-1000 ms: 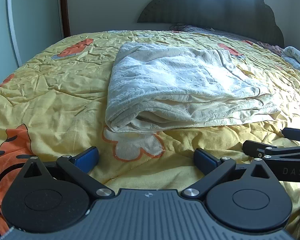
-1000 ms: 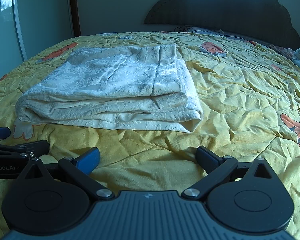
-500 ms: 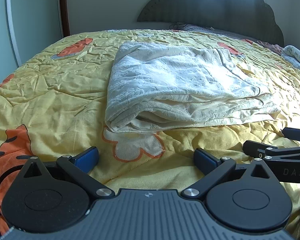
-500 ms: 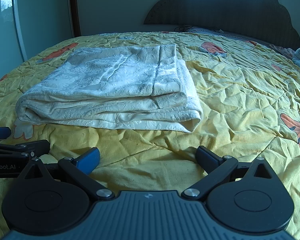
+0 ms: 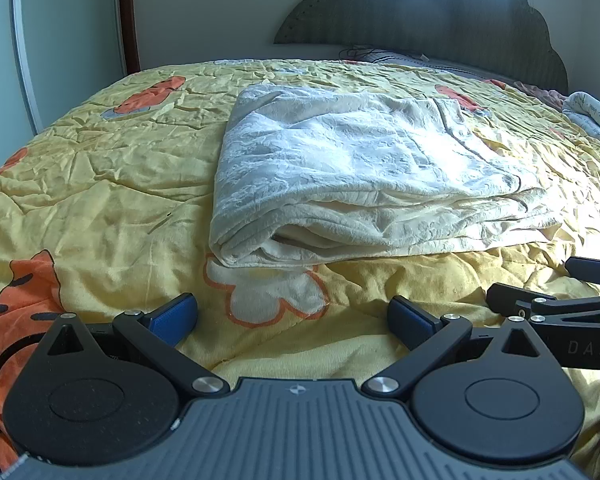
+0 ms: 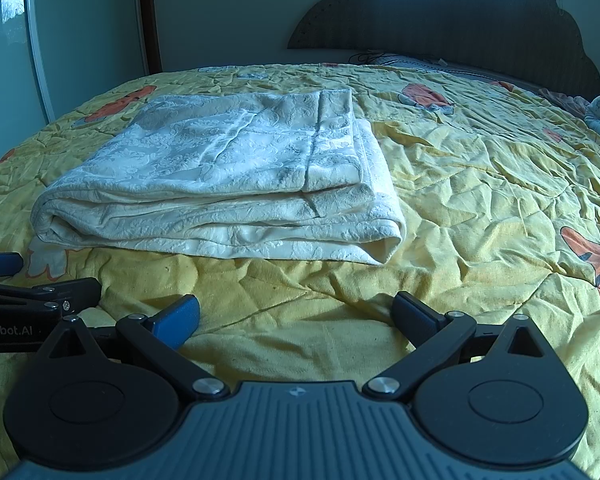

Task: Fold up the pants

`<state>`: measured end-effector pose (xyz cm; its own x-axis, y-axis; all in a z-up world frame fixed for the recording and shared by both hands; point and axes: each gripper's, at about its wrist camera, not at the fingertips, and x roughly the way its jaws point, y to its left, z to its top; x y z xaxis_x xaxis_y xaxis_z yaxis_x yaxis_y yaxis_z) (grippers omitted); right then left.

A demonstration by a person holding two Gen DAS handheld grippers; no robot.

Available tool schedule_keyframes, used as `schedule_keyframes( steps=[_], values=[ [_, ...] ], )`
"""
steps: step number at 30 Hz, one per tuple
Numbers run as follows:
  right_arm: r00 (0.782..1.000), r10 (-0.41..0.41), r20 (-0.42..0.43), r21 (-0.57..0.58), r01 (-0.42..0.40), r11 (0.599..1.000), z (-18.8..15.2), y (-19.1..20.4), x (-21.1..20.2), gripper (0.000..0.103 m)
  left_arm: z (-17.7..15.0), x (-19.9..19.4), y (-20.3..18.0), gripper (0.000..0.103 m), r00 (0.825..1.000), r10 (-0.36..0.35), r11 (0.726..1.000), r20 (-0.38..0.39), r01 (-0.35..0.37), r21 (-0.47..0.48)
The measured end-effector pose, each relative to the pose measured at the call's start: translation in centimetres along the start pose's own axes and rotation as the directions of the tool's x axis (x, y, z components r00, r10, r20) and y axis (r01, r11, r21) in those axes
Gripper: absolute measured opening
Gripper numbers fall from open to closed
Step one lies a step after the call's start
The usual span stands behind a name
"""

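The white textured pants [image 5: 360, 176] lie folded in a flat stack on the yellow bedspread [image 5: 100, 208]; they also show in the right wrist view [image 6: 228, 184]. My left gripper [image 5: 294, 318] is open and empty, low over the bedspread, short of the stack's near edge. My right gripper [image 6: 296, 316] is open and empty, also short of the near edge. Each gripper shows at the side of the other's view: the right one in the left wrist view [image 5: 556, 292], the left one in the right wrist view [image 6: 28, 280].
A dark scalloped headboard [image 5: 440, 12] stands at the far end of the bed. A bundle of light cloth [image 5: 592, 116] lies at the far right. A glass door and wooden frame [image 5: 124, 16] stand to the left. The bedspread carries orange tiger prints [image 6: 592, 256].
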<state>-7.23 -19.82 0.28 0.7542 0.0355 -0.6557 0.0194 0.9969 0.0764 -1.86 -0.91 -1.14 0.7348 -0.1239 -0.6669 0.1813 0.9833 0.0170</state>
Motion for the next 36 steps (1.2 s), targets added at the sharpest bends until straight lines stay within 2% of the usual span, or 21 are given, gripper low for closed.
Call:
schedule_keyframes(
  steps=[32, 36],
  values=[
    [1.000, 0.000, 0.000, 0.000, 0.000, 1.000, -0.02, 0.00, 0.00, 0.103, 0.19, 0.09, 0.21, 0.103, 1.000, -0.014, 1.000, 0.007, 0.014, -0.020],
    [1.000, 0.000, 0.000, 0.001, 0.000, 1.000, -0.01, 0.01, 0.00, 0.103, 0.19, 0.13, -0.04, 0.103, 1.000, 0.002, 1.000, -0.002, -0.002, -0.004]
  ],
)
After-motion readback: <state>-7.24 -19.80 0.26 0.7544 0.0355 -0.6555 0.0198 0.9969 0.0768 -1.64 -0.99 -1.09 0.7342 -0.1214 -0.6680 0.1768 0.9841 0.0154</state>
